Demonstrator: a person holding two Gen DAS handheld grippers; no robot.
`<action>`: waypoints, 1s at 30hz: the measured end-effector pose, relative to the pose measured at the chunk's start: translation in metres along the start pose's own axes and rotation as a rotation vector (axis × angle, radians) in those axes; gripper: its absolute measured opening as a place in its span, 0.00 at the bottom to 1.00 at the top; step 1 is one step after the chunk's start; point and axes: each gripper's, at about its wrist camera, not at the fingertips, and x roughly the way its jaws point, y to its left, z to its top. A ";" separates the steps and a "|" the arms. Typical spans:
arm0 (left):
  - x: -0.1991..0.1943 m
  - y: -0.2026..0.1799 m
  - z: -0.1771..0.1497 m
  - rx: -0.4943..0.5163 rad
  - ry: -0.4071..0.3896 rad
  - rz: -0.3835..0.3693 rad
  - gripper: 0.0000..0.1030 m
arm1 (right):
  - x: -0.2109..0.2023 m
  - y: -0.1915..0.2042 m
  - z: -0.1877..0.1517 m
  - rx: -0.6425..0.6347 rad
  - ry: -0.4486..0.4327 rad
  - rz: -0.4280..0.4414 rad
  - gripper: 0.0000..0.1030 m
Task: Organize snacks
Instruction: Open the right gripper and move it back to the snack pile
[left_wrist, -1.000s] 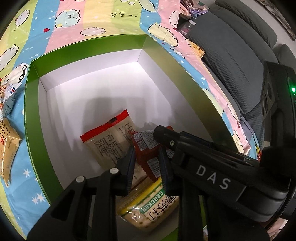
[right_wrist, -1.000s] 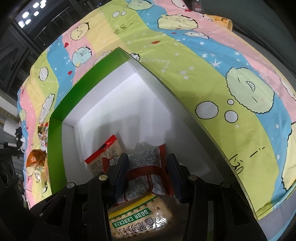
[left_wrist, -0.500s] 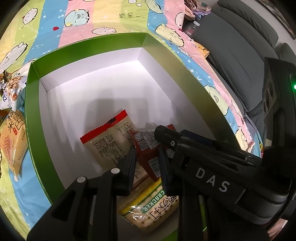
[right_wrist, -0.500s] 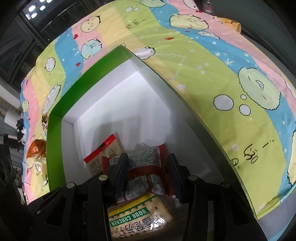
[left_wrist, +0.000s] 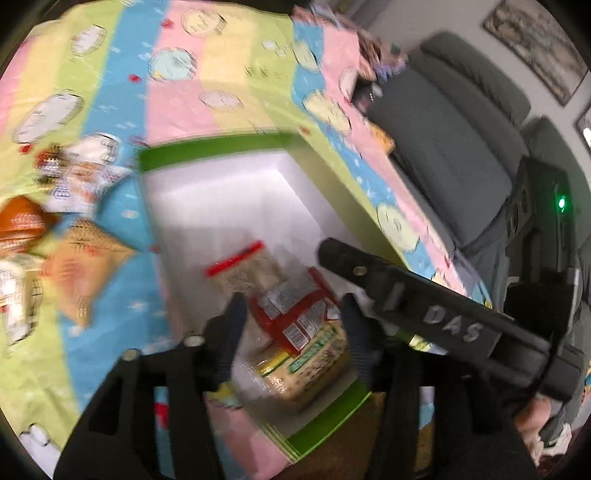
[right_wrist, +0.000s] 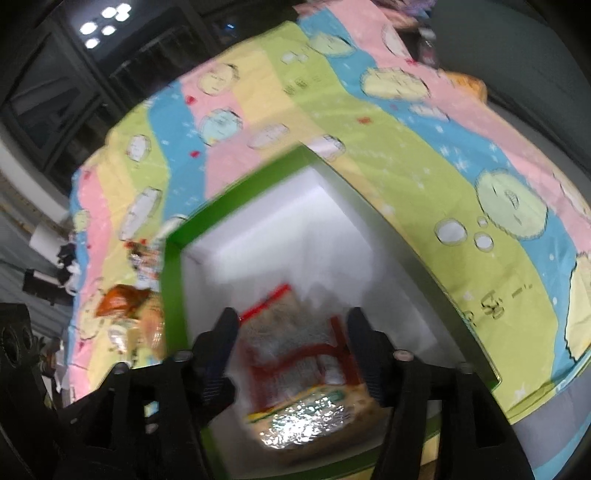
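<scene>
Item: red snack packet (left_wrist: 295, 317), lying in the green box (left_wrist: 218, 151) atop the cracker pack (left_wrist: 310, 365); we note both the left gripper (left_wrist: 291, 332) and right gripper (right_wrist: 291, 354) directly above it, jaws opening, nothing pinched; loose snacks (left_wrist: 85, 266) wait leftward, nearer our left gripper.

Surface draped in a pastel striped cartoon-print cloth (left_wrist: 229, 92), pink, yellow, green and blue. Grey upholstered sofa (left_wrist: 443, 122) alongside, beneath a pale wall carrying a framed picture (left_wrist: 535, 44). Opposite side: dark-framed windows (right_wrist: 55, 92) with a cluster of ceiling lights (right_wrist: 105, 26).
</scene>
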 end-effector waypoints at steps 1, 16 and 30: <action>-0.015 0.010 -0.001 -0.017 -0.030 0.001 0.65 | -0.005 0.010 0.000 -0.021 -0.013 0.016 0.68; -0.136 0.183 -0.048 -0.419 -0.237 0.271 0.90 | 0.031 0.165 0.011 -0.221 0.027 0.167 0.80; -0.112 0.253 -0.056 -0.490 -0.249 0.279 0.94 | 0.161 0.252 0.048 -0.339 0.189 0.076 0.68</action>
